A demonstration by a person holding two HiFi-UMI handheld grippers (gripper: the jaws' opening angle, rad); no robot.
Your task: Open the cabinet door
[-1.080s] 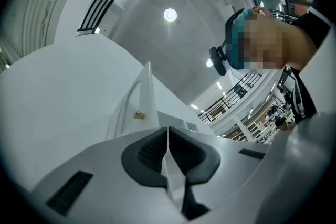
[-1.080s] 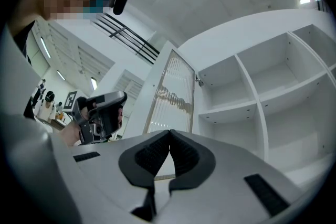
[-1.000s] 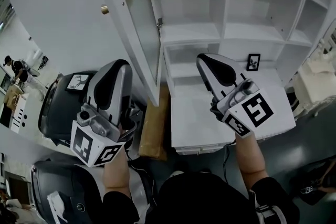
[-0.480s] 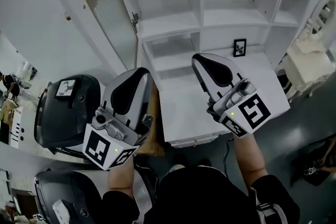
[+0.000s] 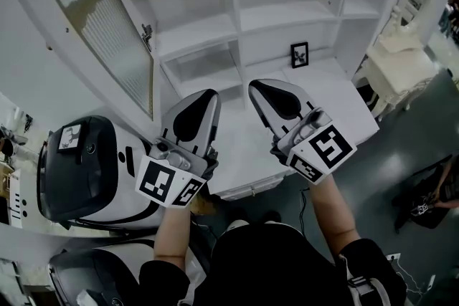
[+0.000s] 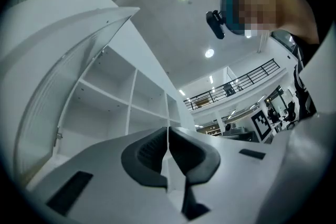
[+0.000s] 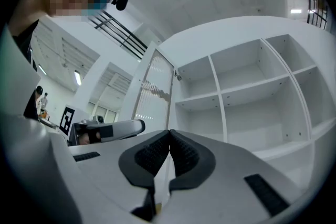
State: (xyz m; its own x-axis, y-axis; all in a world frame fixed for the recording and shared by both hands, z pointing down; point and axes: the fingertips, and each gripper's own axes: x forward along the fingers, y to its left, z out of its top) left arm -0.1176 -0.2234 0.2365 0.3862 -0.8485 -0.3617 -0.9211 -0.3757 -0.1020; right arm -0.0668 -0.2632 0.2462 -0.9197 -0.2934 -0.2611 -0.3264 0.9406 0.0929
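The white cabinet (image 5: 237, 14) shows its bare shelves, and its door (image 5: 93, 25), with a ribbed glass panel, stands swung out at the left. My left gripper (image 5: 212, 94) and right gripper (image 5: 253, 86) hover side by side in front of the cabinet's counter (image 5: 344, 111), touching neither door nor shelves. Both are shut with nothing between the pads. In the left gripper view the jaws (image 6: 168, 140) meet, with the door (image 6: 63, 86) to their left. In the right gripper view the jaws (image 7: 169, 140) also meet, and the door (image 7: 155, 86) and my left gripper (image 7: 110, 128) show beyond them.
A small framed picture (image 5: 299, 54) stands on the counter. Rounded black-and-white machines (image 5: 72, 161) sit low at the left, below the door. A brown box (image 5: 204, 204) lies by the counter's base. A white dresser with a mirror (image 5: 401, 32) stands at the right.
Both grippers have dropped and drawn together; the left one has moved right, away from the door. The door stays swung open. My view has shifted left and up the cabinet.
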